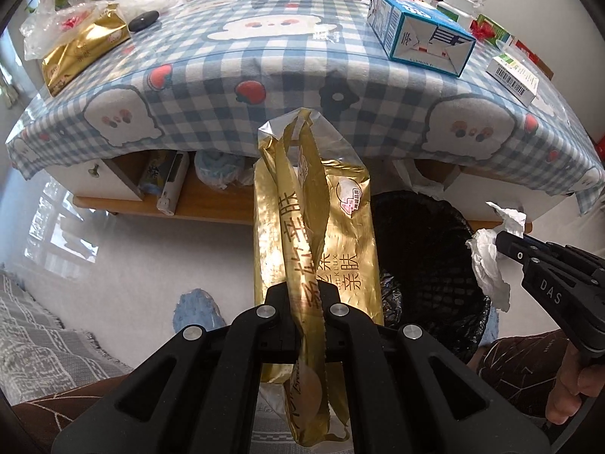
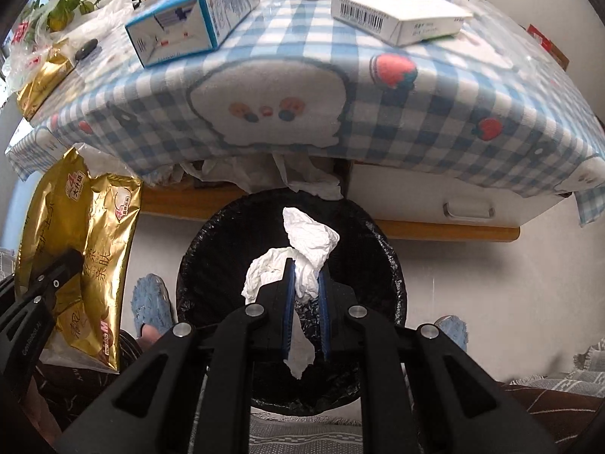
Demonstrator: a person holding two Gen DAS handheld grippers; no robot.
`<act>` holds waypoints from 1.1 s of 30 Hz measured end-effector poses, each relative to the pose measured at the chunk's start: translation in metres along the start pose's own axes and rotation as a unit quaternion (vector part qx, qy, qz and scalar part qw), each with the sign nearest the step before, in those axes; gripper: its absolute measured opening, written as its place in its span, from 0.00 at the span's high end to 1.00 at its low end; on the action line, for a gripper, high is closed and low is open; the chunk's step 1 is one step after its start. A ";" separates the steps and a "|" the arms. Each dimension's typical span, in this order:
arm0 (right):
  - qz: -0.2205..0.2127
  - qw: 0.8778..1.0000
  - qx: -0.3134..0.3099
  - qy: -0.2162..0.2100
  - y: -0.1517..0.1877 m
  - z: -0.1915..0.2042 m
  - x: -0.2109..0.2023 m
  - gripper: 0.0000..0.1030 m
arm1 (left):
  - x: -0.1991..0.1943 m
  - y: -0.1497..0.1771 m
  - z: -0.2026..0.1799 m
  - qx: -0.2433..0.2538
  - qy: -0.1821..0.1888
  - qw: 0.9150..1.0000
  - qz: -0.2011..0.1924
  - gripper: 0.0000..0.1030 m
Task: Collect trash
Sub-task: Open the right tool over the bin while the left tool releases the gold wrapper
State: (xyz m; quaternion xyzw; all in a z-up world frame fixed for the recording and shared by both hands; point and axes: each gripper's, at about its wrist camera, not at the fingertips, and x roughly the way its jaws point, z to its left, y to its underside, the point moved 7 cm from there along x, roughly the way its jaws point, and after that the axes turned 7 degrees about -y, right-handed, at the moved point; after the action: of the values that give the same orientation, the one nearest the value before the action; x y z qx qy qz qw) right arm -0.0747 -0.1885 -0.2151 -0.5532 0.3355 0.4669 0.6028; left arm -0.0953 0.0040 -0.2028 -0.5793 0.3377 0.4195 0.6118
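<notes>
The left gripper (image 1: 302,295) points steeply downward, its black jaws closed tight on a gold wrapper (image 1: 314,227) that hangs between them. The right gripper (image 2: 304,287) also points steeply downward — its blue-padded jaws are clamped on a crumpled white tissue (image 2: 308,253). In the left wrist view, the right gripper enters from the right edge, and the person's hand (image 1: 571,382) grips its handle, with a brown patterned sleeve (image 1: 518,367) just beside it. The two grippers sit near each other — side by side, not touching.

Bin (image 2: 378,249) mouth open below; table edge (image 2: 287,151) overhangs far rim.
</notes>
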 end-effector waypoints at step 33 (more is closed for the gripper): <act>-0.004 0.999 0.022 0.026 0.012 -0.030 0.030 0.17 | 0.030 0.003 -0.034 0.016 0.014 1.000 0.020 1.00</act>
State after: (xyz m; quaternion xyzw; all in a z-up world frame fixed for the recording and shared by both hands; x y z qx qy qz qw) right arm -0.0723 -0.2125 -0.2519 -0.5531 0.3595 0.4423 0.6076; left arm -0.0830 -0.0259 -0.2341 -0.5683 0.3644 0.4180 0.6079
